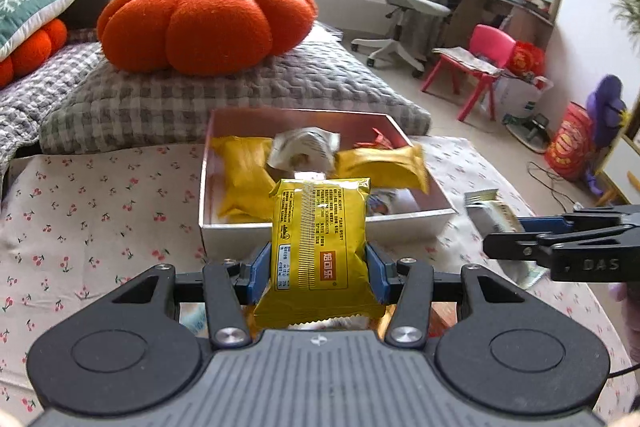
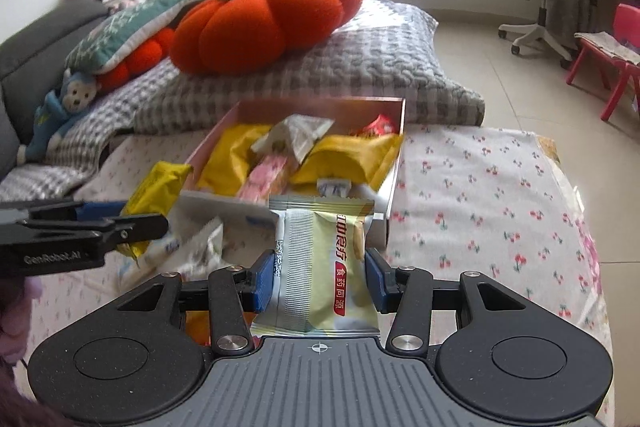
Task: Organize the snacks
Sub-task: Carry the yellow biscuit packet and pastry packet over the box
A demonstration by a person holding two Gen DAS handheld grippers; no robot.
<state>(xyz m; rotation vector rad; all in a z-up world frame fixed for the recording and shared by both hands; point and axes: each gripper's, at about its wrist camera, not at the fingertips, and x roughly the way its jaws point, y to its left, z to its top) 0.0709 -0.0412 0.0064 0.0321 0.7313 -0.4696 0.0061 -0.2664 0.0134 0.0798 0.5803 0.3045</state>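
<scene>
Both tools are carrying. My left tool (image 1: 318, 269) is gripping a yellow snack packet (image 1: 319, 247); my right tool (image 2: 319, 277) is gripping a pale green snack packet (image 2: 320, 267), both poised just short of the box (image 2: 388, 183). A white wrapper (image 2: 200, 247) is lying on the cherry-print tabletop (image 2: 480, 187) nearby. The box is already holding several yellow, pink and red packs. I'm judging this mostly done: two held packets plus that stray remaining.

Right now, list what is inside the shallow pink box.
The pink box holds two yellow packets, a white wrapper, a pink bar and a red pack. Anything beneath them is covered.
</scene>
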